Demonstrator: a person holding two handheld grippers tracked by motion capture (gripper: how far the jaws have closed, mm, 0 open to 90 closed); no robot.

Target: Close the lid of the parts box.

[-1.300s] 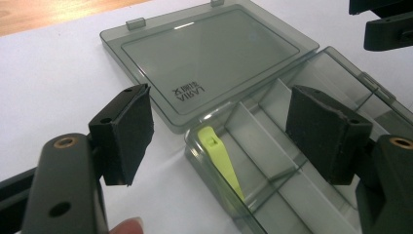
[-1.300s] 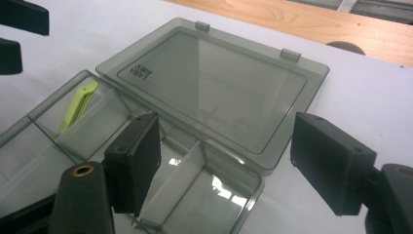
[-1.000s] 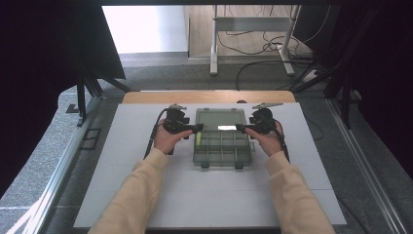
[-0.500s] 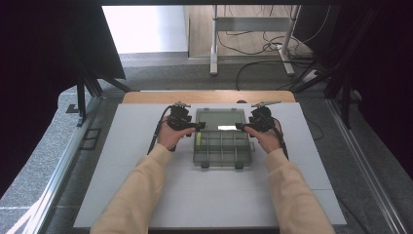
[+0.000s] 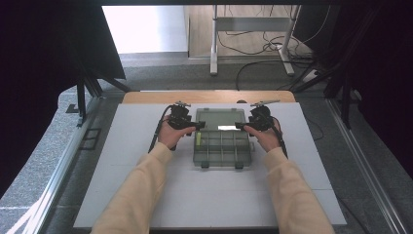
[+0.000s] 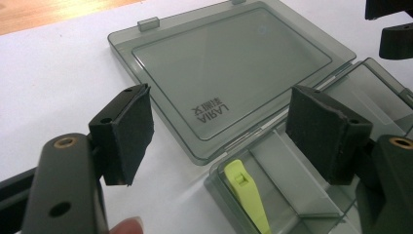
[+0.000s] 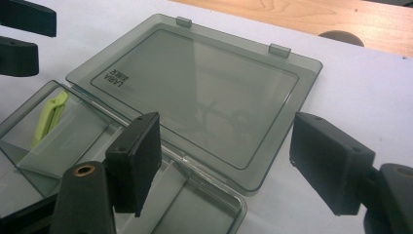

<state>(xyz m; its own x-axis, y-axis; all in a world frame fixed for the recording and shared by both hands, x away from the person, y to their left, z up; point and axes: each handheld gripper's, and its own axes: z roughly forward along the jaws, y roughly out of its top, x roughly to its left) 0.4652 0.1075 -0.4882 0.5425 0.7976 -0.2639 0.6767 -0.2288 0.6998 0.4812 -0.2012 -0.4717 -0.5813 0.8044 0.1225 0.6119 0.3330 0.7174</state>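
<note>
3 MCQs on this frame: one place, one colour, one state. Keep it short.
1. Where does the clip lie?
A. in a compartment of the organiser box
B. on the open lid
C. on the bare table

2. What colour is the clip?
A. red
B. yellow-green
C. blue

3. How is the lid?
A. shut
B. folded flat open on the table
C. detached and standing upright

Key: 1 A, it sits between the dividers; 2 B, bright lime in both gripper views; 3 B, lid lies flat behind the tray, latches at its far edge.

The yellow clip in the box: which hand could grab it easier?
Probably the left. The yellow clip lies in the box compartment just under the open left gripper; the right gripper is at the opposite end.
</note>
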